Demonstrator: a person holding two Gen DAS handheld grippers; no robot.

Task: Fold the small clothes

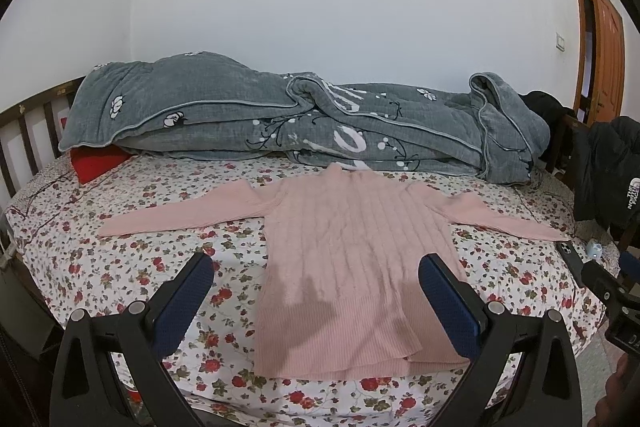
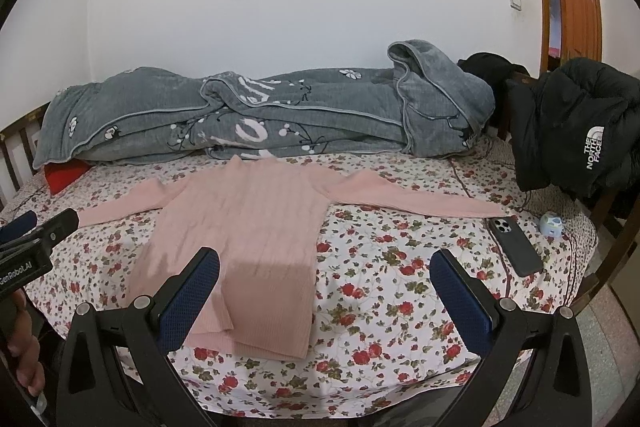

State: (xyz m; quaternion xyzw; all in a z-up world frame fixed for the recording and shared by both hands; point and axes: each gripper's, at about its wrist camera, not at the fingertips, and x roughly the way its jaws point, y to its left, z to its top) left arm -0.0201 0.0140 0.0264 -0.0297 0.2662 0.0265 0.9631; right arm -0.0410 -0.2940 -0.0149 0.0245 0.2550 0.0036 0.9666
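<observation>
A pink ribbed sweater (image 1: 344,251) lies flat on the floral bed sheet (image 1: 120,267), collar toward the far side, both sleeves spread out sideways. It also shows in the right wrist view (image 2: 248,235). My left gripper (image 1: 316,267) is open and empty, held above the sweater's lower body. My right gripper (image 2: 326,263) is open and empty, over the sweater's right hem and the sheet (image 2: 400,287) beside it. The left gripper also shows at the left edge of the right wrist view (image 2: 36,231).
A rolled grey quilt (image 1: 280,115) lies along the far side of the bed. A red cushion (image 1: 96,163) peeks out at the left. A black phone (image 2: 516,245) and a small blue object (image 2: 551,225) lie by the right sleeve end. A black jacket (image 2: 576,131) hangs at the right.
</observation>
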